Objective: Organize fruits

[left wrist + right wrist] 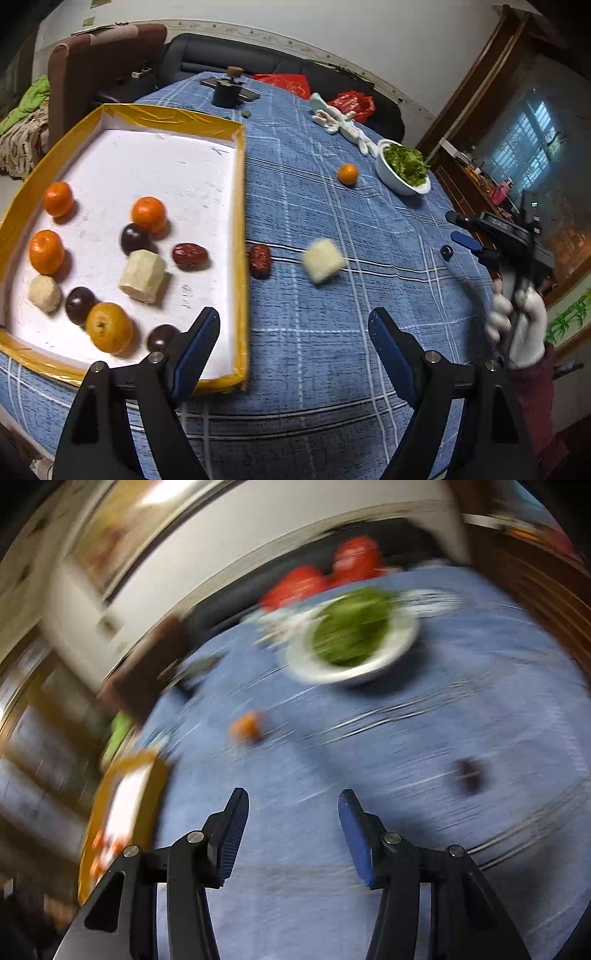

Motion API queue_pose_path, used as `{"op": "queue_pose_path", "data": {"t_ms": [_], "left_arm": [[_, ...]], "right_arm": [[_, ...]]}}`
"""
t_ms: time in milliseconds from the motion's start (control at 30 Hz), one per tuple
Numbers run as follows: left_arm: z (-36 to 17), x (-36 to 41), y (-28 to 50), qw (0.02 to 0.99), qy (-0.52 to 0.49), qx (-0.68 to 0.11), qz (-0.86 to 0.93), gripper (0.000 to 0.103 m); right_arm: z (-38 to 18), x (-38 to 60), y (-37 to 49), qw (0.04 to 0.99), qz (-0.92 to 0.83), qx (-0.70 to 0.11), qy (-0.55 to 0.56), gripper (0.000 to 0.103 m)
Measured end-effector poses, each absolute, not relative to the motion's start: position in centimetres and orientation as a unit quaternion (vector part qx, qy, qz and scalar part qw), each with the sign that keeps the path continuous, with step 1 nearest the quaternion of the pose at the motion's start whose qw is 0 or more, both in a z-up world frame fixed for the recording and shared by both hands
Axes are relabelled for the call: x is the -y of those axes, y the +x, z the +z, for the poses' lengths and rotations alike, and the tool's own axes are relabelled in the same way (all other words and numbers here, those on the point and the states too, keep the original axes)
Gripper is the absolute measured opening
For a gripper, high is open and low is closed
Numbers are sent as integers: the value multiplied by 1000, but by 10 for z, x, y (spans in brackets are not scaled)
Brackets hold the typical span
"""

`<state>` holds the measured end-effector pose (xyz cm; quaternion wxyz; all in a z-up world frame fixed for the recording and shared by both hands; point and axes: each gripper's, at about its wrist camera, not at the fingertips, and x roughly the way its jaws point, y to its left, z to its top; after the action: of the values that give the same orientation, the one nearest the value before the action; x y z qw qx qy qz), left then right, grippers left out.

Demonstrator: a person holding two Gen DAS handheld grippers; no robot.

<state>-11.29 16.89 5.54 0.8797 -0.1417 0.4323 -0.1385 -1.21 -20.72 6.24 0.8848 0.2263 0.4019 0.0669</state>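
Both the left gripper and right gripper gape wide and empty above the blue cloth, where what looks like a small dark fruit blurs past.

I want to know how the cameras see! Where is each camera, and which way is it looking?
Left wrist: sits on the left tool, looking across the blue tablecloth at the yellow tray; its open fingers and the gloved right hand show.
Right wrist: sits on the right tool, blurred, facing the bowl of greens; only its open fingers show.
Shared: tablecloth, tray, bowl, loose orange.
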Motion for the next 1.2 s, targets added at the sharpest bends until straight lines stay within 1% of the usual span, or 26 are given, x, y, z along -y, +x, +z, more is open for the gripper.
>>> {"op": "queue_pose_path", "data": {"t_ms": [100, 200, 400, 467, 533, 600, 667, 767, 900, 1033, 1133, 1167, 1200], "left_arm": [[56, -158, -112, 882, -124, -433, -141, 82], [55, -150, -108, 883, -108, -436, -137, 82], [52, -125, -97, 889, -51, -440, -119, 82], [50, -117, -92, 889, -27, -443, -117, 82], [49, -106, -83, 888, -6, -445, -119, 82], [49, -99, -74, 888, 10, -445, -119, 82], [48, -90, -62, 888, 29, -443, -121, 82], [45, -78, -47, 887, 54, -440, -127, 82], [33, -63, -32, 882, 90, -446, -124, 82], [21, -60, -23, 872, 83, -465, -129, 82], [18, -55, -19, 870, 87, -466, -136, 82], [18, -52, -19, 871, 92, -462, -137, 74], [19, -50, -19, 874, 98, -456, -136, 44]], "right_arm": [[48, 244, -5, 884, 3, -399, 244, 55], [28, 258, -4, 882, -39, -405, 238, 56], [24, 245, 6, 902, -79, -400, 141, 56], [19, 248, 7, 900, -92, -407, 128, 56], [16, 261, 6, 894, -94, -415, 138, 53], [16, 273, 2, 890, -102, -416, 159, 34], [16, 281, 2, 886, -100, -415, 179, 28], [15, 289, 0, 882, -90, -413, 206, 27], [16, 290, -1, 882, -80, -412, 215, 27], [22, 296, -8, 880, -18, -388, 274, 27], [27, 291, -10, 879, 13, -376, 291, 27], [27, 289, -9, 879, 19, -376, 294, 27], [27, 287, -9, 877, 29, -375, 299, 27]]}}
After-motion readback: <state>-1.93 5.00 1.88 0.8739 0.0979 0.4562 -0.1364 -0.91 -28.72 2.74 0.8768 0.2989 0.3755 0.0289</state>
